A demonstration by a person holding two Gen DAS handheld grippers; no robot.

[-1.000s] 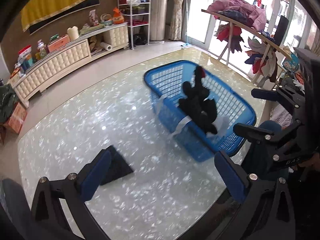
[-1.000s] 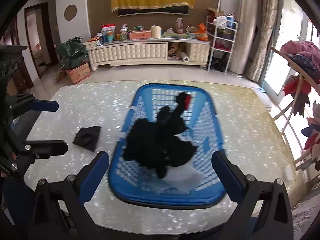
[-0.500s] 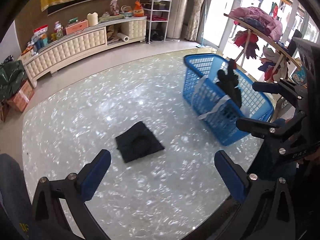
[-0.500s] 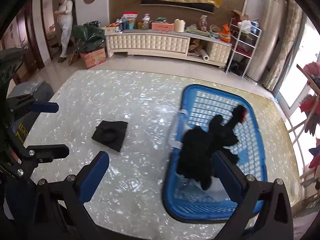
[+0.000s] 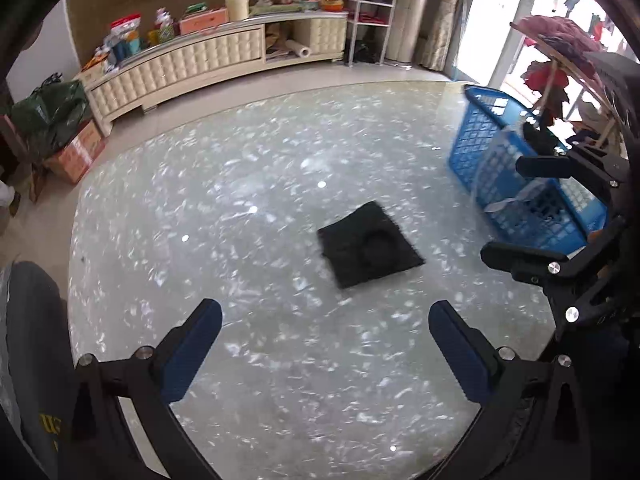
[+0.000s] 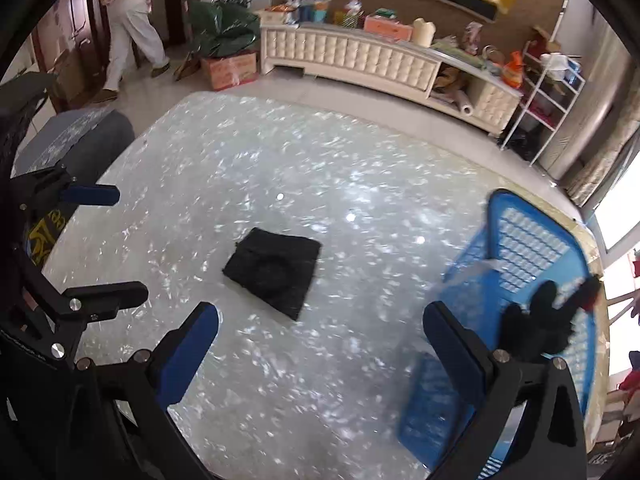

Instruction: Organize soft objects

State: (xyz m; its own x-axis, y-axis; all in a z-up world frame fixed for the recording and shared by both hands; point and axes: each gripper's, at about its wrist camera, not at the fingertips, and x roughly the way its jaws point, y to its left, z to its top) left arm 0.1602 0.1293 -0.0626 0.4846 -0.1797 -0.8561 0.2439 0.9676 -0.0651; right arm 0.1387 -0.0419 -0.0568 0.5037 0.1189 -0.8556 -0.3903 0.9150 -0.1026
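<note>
Glossy tabletop (image 5: 280,184), white pearl-flake finish, rounded edges; living room behind with cream tufted cabinet (image 5: 192,64) along the wall. Folded black cloth (image 5: 370,244), square, matte, round bulge in the middle, lies flat mid-tabletop, ahead of both tongs and touching neither. Left gripper (image 5: 324,344) and right gripper (image 6: 320,340): both wide apart, empty, blue pads. Blue plastic lattice basket (image 6: 532,248) at the right edge holds dark garments (image 6: 536,328).

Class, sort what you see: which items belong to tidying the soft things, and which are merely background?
Job: folded black cloth; blue plastic basket; black garments inside it.
Background: cream sideboard; white wire shelf; cardboard box.
</note>
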